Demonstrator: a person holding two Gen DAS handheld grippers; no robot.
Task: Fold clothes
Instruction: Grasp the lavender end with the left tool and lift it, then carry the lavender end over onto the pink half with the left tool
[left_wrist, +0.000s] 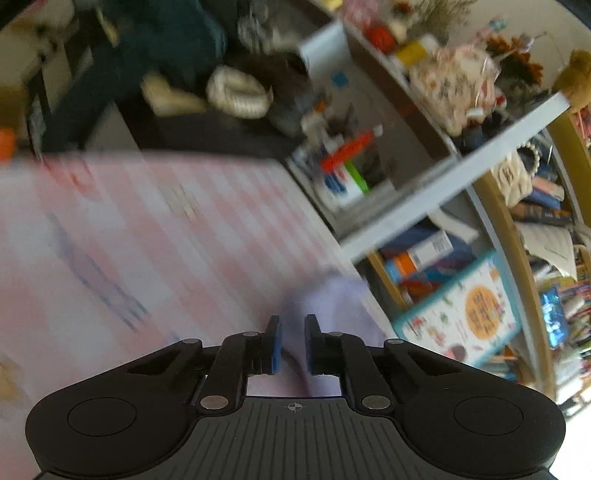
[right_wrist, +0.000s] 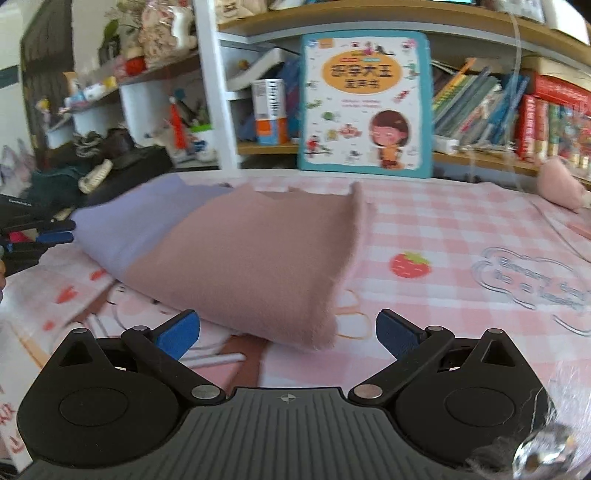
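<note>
Checked pink desk (right_wrist: 424, 229) below bookshelves. Folded pink garment (right_wrist: 258, 258) on lavender garment (right_wrist: 125, 225), at 12 o'clock. Left gripper (left_wrist: 293, 345) fingers pinch lavender cloth, mid-fold; right gripper (right_wrist: 288, 334) spread, empty.

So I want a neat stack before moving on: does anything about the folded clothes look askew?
Yes. The pink garment lies skewed on the lilac garment, which sticks out at its left side. The left gripper is closed on lilac cloth; the right gripper is open, holding nothing.

Left claw (left_wrist: 293, 345) and right claw (right_wrist: 288, 334): black linkage arms; blue pads; silver rivets; ribbed grey base with a crosshair mark.
</note>
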